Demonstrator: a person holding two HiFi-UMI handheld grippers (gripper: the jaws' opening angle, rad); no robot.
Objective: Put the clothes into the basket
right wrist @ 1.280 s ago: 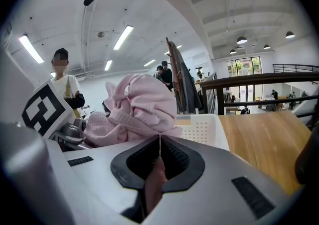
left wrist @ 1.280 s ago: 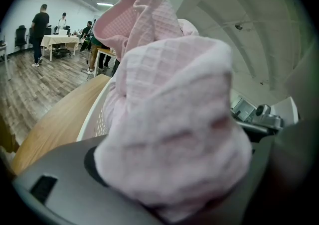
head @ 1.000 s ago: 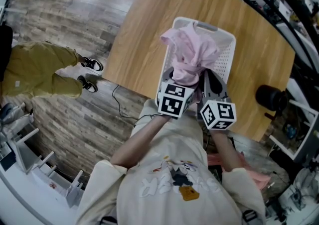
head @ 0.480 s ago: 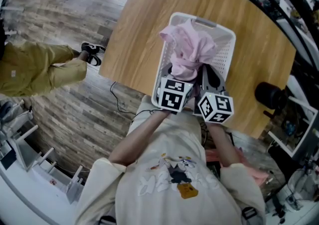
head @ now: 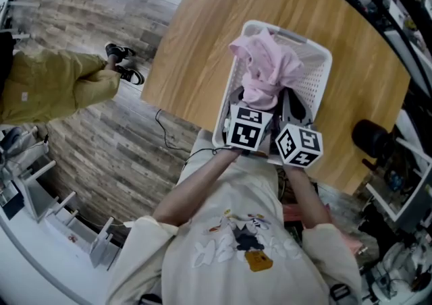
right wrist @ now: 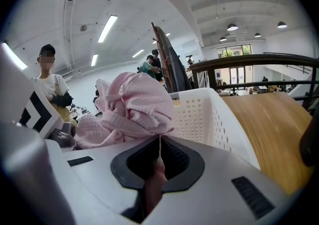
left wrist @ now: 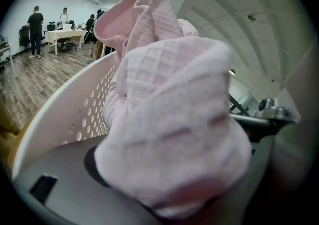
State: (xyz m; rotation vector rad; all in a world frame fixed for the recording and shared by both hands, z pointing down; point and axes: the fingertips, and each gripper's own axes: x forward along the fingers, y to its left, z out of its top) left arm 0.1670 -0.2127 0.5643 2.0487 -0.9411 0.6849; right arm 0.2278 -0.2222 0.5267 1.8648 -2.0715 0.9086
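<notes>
Both pairs of jaws are clenched on cloth. Low in the left gripper view, the left gripper (left wrist: 167,196) has a thick wad of the pink garment (left wrist: 169,114) bunched between its jaws, and the waffle-textured fabric fills most of the frame. In the right gripper view, the right gripper (right wrist: 153,171) has its jaws pressed together on a thin fold of the same garment (right wrist: 134,104), which rises in a heap just above them at centre left.

In the head view, the left gripper (head: 240,102) and right gripper (head: 291,105) sit side by side at the centre of the frame, at the lower end of the white basket (head: 318,71). The garment (head: 266,67) stands up between and beyond them, over the inside of the basket, with its top above the rim. Whether its lower part rests on the basket's bottom cannot be told. The basket stands on a wooden table (head: 202,34), close to the table's lower edge.

At the left of the frame, a person in olive trousers (head: 47,88) stands on the plank floor (head: 101,155) beside the table. In the upper left of the left gripper view, several people (left wrist: 36,27) stand far off.
</notes>
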